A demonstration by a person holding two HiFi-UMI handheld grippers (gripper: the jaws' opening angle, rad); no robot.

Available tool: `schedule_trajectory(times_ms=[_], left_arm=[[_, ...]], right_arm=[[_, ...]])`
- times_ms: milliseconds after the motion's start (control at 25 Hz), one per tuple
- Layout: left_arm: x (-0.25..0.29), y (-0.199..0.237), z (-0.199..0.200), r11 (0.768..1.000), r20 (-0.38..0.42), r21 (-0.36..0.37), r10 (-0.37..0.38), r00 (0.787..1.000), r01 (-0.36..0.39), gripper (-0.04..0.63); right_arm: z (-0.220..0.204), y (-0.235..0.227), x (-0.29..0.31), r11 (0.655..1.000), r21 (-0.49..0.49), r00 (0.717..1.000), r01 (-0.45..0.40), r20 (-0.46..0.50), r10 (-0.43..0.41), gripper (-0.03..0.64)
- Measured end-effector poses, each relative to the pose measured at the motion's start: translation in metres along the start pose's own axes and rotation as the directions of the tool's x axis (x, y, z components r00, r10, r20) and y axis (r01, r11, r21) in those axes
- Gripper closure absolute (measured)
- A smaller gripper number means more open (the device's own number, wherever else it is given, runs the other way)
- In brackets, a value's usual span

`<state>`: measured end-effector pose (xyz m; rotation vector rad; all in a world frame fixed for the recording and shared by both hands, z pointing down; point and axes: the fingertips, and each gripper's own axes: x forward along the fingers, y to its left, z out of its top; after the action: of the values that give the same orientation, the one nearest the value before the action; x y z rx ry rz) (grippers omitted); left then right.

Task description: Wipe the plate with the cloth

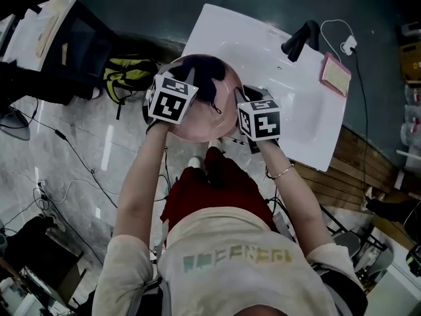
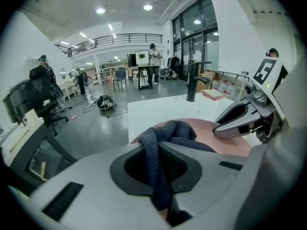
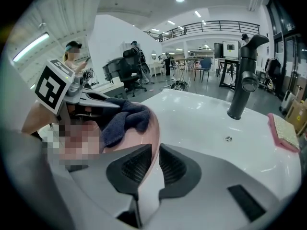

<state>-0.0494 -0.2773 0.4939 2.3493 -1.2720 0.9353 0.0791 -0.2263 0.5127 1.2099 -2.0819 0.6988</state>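
- Head view: the marker cubes carry black-and-white square patterns only. The pale print on the person's shirt [image 1: 237, 259] is too blurred to read.
- Head view: the plate [image 1: 197, 127], pink, is held tilted over the near left edge of the white sink [image 1: 309, 120]. The dark cloth [image 1: 205, 78] lies on its far part.
- Head view: the left gripper [image 1: 189, 91] reaches in from the left and the right gripper [image 1: 238, 110] meets the plate's right rim. The cubes hide both tips here.
- Head view: a black faucet [image 1: 300, 39], a pink pad [image 1: 336, 74] and a white plug [image 1: 348, 44] with its cable stand at the sink's far side. A yellow-green backpack [image 1: 128, 78] lies on the floor to the left.
- Left gripper view: the jaws are clamped on a fold of the cloth, which trails forward onto the plate. The right gripper crosses the right side, in front of the sink. A screen [image 2: 142, 57] far behind is too small to read.
- Right gripper view: the jaws are clamped on the plate's thin rim. The cloth is bunched against the plate's face under the left gripper's tip. The faucet stands to the right, clear of the plate.
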Motion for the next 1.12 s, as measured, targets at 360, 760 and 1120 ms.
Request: schedule_trajectory(times_ms=[360,760,1120], left_arm=[[-0.032,0.028,-0.013,0.997,-0.026,-0.043,0.069,0.997,-0.070,0.555],[-0.094,0.061,-0.031,0.980,0.009,-0.100,0.177,0.984,-0.175,0.554],[-0.136,0.008,0.025,0.993,0.194,-0.122,0.016,0.981,0.008,0.555]], right_arm=[[0.001,0.000,-0.004,0.999,-0.027,1.000,0.027,-0.003,-0.027,0.549],[0.000,0.006,-0.009,0.997,-0.038,0.998,0.065,0.007,-0.065,0.549],[-0.005,0.006,-0.017,0.995,-0.007,0.995,0.098,0.020,-0.098,0.549]])
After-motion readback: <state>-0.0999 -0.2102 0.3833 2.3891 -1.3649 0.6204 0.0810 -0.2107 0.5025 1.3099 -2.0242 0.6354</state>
